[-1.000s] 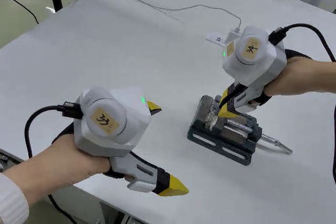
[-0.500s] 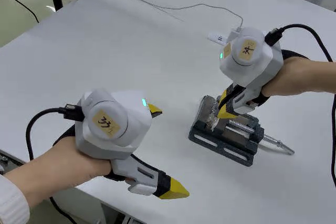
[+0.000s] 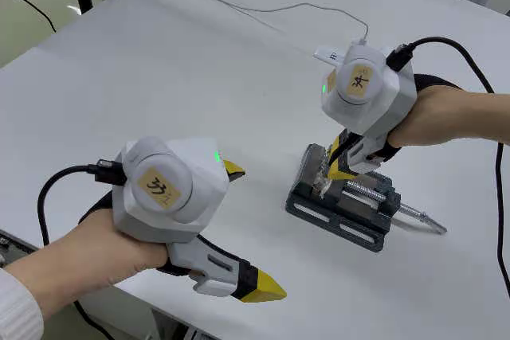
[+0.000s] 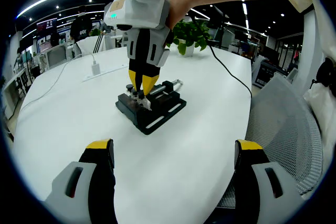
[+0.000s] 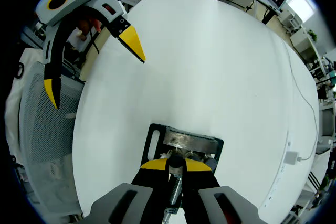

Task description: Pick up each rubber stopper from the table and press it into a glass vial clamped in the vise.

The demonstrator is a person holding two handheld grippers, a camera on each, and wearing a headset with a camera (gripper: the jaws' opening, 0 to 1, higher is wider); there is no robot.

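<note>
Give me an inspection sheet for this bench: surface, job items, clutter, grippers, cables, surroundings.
Surface: white table, clean.
Job's things: dark vise flat on the table; vials clamped in it, too small to count; a dark stopper, as it seems, between the right gripper's tips.
Clutter: white adapter beyond the vise.
Grippers: left gripper open, held above the table apart from the vise; right gripper shut on the stopper, directly over the vise.
Cables: thin white cable runs from the adapter across the table; a black lead trails from the left gripper, and another from the right.
Surroundings: mesh chair, potted plant, office desks behind.
</note>
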